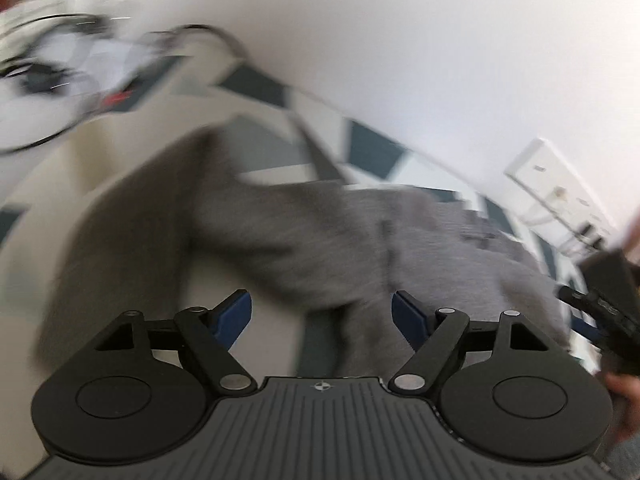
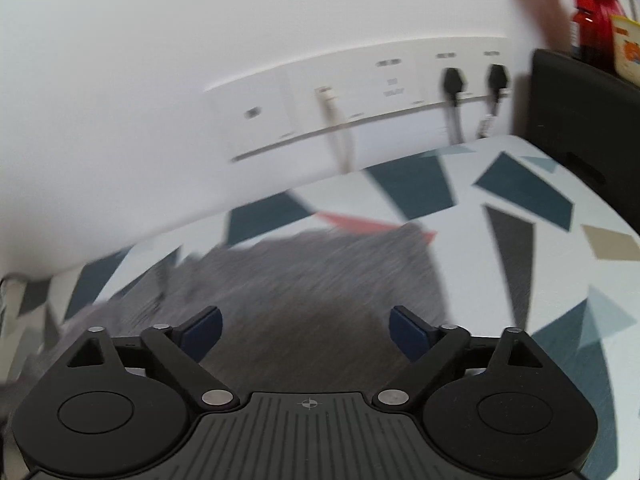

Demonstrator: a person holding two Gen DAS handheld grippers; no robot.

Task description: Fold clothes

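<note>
Left wrist view: grey garment [image 1: 304, 232] sprawls limp on the patterned tabletop [image 2: 520, 216] near its wall edge; soft, light—best pinched at hems. Left gripper [image 1: 322, 316] and right gripper [image 2: 306, 330] gape, empty.

Bright, even indoor light; heavy motion blur smears both fisheye views, edges bowed, only the near gripper bodies sharp.

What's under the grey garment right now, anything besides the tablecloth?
Around the grey garment only the patterned tablecloth shows, white with dark teal, grey and red shapes. Whatever lies directly beneath the cloth is covered, and both views are blurred. Both grippers, left and right, are open above it.
</note>
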